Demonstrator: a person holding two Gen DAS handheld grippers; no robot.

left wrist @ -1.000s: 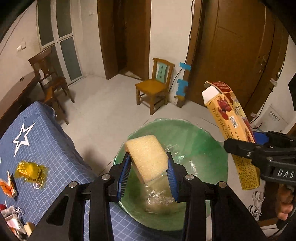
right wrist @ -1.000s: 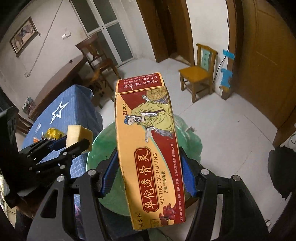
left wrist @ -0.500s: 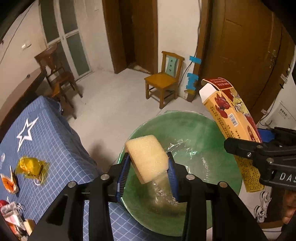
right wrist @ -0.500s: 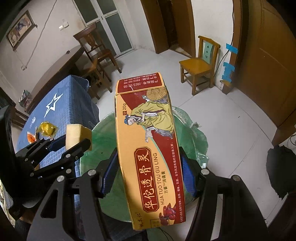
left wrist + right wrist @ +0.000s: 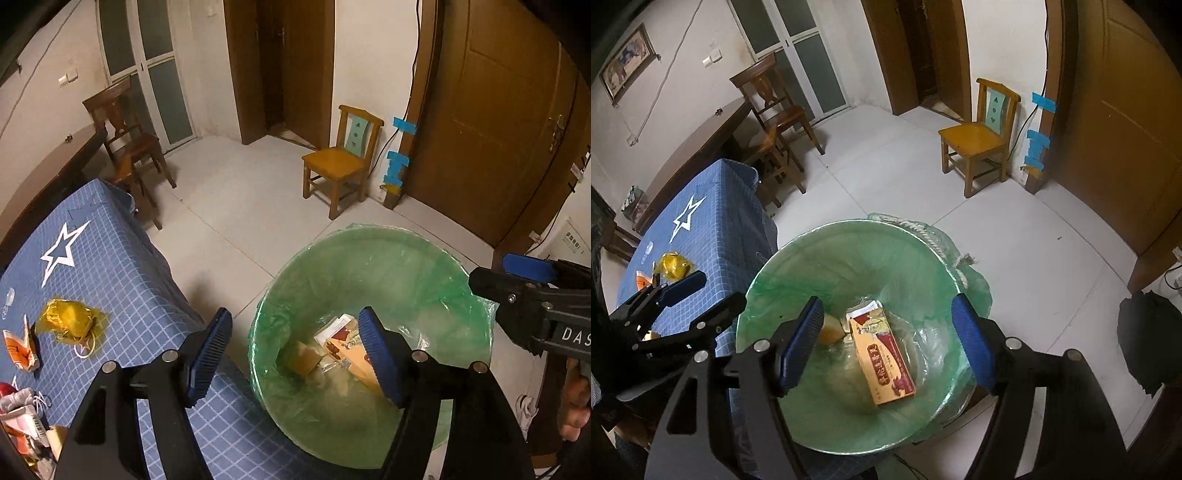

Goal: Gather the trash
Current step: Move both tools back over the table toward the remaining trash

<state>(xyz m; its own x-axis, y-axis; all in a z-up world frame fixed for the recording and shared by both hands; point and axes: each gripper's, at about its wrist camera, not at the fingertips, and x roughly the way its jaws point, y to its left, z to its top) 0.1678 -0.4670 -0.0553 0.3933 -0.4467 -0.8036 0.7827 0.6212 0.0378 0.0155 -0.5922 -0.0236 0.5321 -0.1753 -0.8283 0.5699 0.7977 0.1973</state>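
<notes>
A trash bin with a green liner (image 5: 384, 266) (image 5: 849, 251) stands on the floor beside the blue table. A yellow-red carton (image 5: 882, 354) (image 5: 354, 354) and a yellow sponge (image 5: 829, 328) (image 5: 304, 360) lie at its bottom. My left gripper (image 5: 295, 354) is open and empty above the bin's near left rim. My right gripper (image 5: 886, 343) is open and empty above the bin; it also shows in the left wrist view (image 5: 532, 291). A yellow wrapper (image 5: 72, 323) (image 5: 674, 266) and an orange packet (image 5: 18, 347) lie on the table.
The blue checked tablecloth with a white star (image 5: 110, 280) (image 5: 701, 236) borders the bin's left side. More scraps (image 5: 22, 417) lie at the table's near left corner. A small wooden chair (image 5: 343, 162) (image 5: 982, 136) stands by the brown door; a darker chair (image 5: 125, 140) stands by a brown table.
Both grippers have opened. The sponge has dropped from the left and the carton from the right; both now lie in the bin.
</notes>
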